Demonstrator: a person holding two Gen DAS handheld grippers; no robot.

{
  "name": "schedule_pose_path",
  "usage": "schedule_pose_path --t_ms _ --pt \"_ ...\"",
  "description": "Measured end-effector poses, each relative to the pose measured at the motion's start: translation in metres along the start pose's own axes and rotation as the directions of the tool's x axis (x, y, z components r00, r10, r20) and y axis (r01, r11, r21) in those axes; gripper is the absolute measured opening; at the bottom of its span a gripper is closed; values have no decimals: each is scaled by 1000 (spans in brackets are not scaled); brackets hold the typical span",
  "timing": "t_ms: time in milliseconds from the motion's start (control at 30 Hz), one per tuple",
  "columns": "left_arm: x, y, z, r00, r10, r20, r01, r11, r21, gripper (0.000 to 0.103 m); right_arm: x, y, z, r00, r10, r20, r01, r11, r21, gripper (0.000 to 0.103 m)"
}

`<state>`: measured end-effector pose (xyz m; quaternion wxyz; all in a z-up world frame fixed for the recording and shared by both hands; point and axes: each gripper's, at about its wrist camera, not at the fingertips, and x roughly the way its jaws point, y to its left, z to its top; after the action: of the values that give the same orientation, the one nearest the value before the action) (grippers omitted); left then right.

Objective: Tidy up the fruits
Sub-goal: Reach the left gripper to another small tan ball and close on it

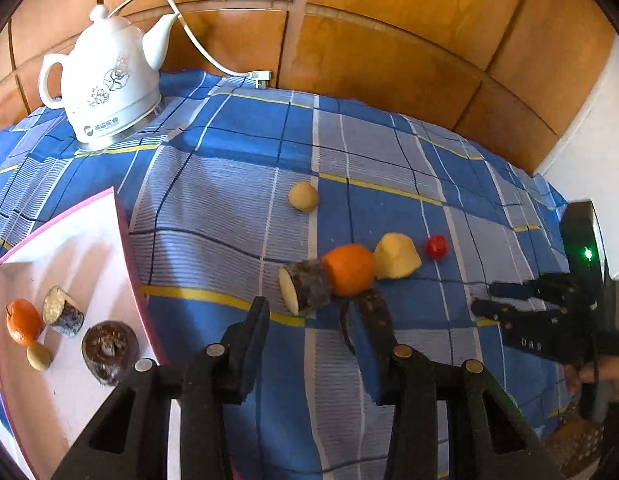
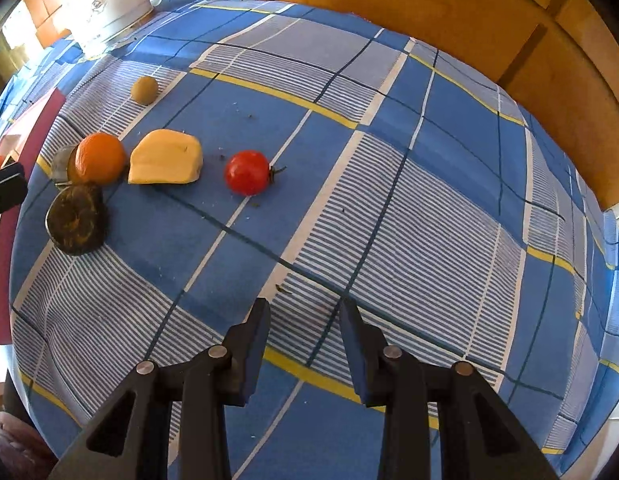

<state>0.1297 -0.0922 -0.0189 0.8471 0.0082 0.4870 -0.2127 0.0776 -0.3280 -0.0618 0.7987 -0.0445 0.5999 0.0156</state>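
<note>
On the blue checked cloth lie an orange, a dark-skinned cut piece, a yellow chunk, a red tomato, a small tan fruit and a dark round piece. The pink-rimmed white tray holds an orange, a cut piece, a tan fruit and a dark round piece. My left gripper is open just short of the cluster. My right gripper is open and empty over bare cloth, well short of the tomato.
A white kettle with its cord stands at the back left of the table. A wooden wall panel runs behind the table. The right gripper's body shows at the right edge of the left wrist view.
</note>
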Motion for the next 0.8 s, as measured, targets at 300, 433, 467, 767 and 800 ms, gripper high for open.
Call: schedule_pose_path --t_ms 300,433,467,767,800 --pt "6 8 15 1000 -15 1 15 999 -29 42 5 -14 2 1000 3 0 -3 1000 23 49" --pt "5 -1 16 1000 -28 4 28 998 56 41 6 -20 4 1000 -3 -2 3 999 38 51" --pt "6 -4 16 1000 -28 5 28 996 85 41 6 -21 4 1000 -1 -3 1 999 41 51" --pt "20 -33 23 999 -11 -35 21 958 286 41 7 -26 12 1000 -1 -6 1 999 39 51" --pt "22 -32 26 999 -7 -36 17 961 277 41 9 -24 13 1000 -2 -6 2 999 39 51"
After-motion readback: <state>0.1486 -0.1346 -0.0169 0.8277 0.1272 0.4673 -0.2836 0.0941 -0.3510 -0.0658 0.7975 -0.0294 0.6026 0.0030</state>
